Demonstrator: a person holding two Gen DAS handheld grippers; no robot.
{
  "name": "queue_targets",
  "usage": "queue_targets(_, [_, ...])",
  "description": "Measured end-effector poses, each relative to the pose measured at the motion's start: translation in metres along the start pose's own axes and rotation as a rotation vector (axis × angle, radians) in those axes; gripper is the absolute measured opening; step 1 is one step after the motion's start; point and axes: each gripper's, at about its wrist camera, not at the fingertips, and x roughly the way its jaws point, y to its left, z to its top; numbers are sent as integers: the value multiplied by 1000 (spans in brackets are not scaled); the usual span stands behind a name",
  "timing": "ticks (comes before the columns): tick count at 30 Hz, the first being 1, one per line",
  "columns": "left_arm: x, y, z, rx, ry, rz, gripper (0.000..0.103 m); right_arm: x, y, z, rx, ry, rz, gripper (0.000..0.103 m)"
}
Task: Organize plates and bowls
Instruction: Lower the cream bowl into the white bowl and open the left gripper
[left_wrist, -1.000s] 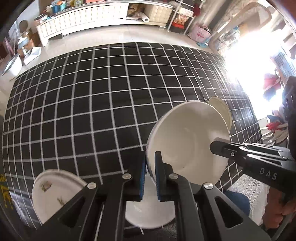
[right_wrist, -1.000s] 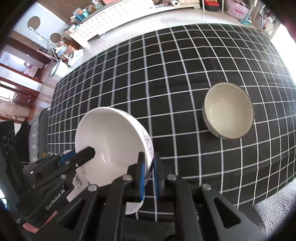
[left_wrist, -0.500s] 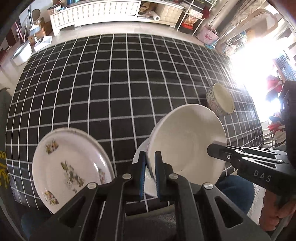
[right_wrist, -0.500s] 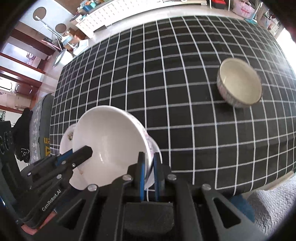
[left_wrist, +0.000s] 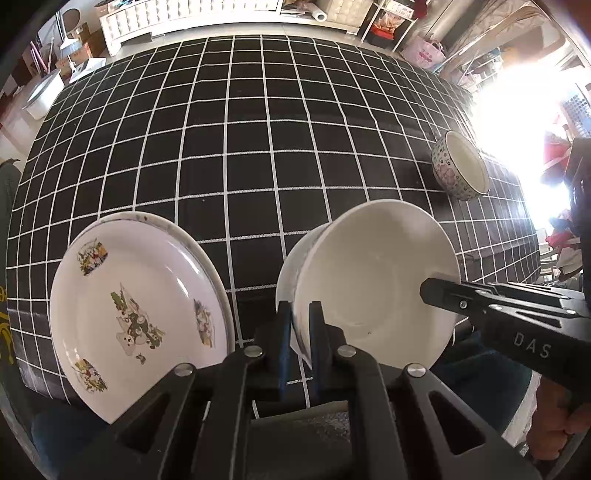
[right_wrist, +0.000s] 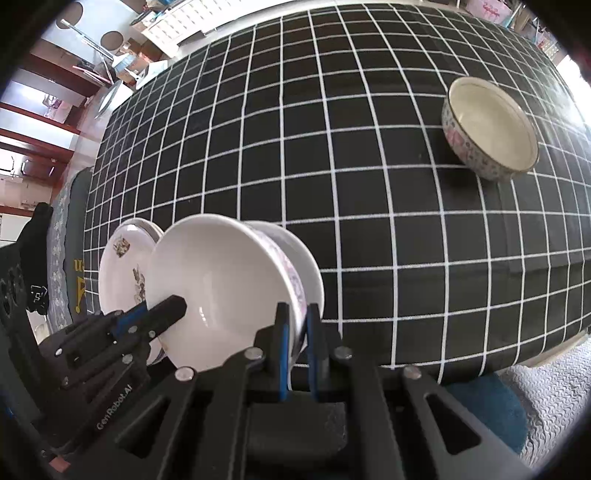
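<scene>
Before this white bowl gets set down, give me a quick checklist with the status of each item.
1. Left gripper clamped on the white bowl rim: ok.
2. Right gripper clamped on the opposite rim: ok.
3. White dish under the bowl lined up for nesting: cannot tell.
4. Floral plate clear of the bowl's path: ok, it sits off to the side.
5. Patterned bowl out of the way: ok, far across the checked tablecloth.

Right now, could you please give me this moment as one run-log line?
left gripper: shut on white bowl rim | right gripper: shut on opposite rim | floral plates: beside | patterned bowl: apart
</scene>
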Motion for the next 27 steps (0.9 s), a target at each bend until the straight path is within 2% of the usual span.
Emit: queue_targets(27, [27, -5, 7, -6, 39, 20, 8, 27, -4, 5, 4, 52, -3, 12])
